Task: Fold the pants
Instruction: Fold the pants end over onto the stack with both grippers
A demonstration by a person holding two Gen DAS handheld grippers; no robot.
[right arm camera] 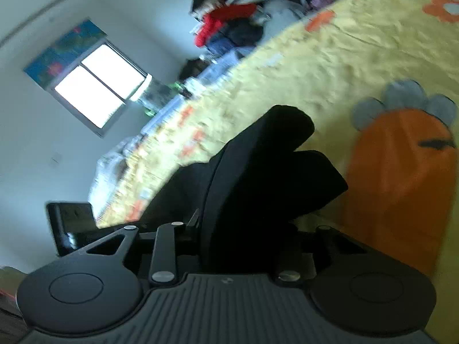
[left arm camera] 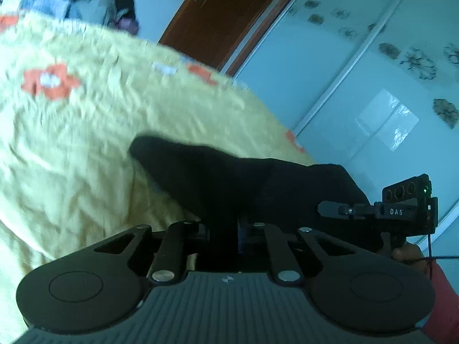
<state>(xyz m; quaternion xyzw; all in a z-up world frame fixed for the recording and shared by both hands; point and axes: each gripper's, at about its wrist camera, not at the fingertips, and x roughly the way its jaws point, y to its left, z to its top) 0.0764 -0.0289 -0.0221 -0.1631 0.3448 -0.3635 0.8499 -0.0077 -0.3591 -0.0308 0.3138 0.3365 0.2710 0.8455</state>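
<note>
Both views are smeared by blur, and the black fabric pants [left arm camera: 229, 177] swallow most of what matters. In the left wrist view the left tongs [left arm camera: 222, 229] are drawn in tight on a fold of that dark cloth, which rises straight out of the gap between the linkage arms and buries the fingertips, so the pads themselves cannot be seen. From there the pants spread forward in a blunt point over the yellow quilted bedspread with orange flowers [left arm camera: 71, 114], and to the right they reach the right tongs [left arm camera: 332, 209], seen side-on with a hand [left arm camera: 407, 253] and red sleeve cut off by the edge. In the right wrist view the right tongs [right arm camera: 243, 238] are likewise pinched on a thick bunch of the pants [right arm camera: 266, 172], their tips lost in black. The garment lies at the near edge of the bed; its full shape is unreadable. A heap of mixed clothes [right arm camera: 243, 20] at the far end is a blur.
</note>
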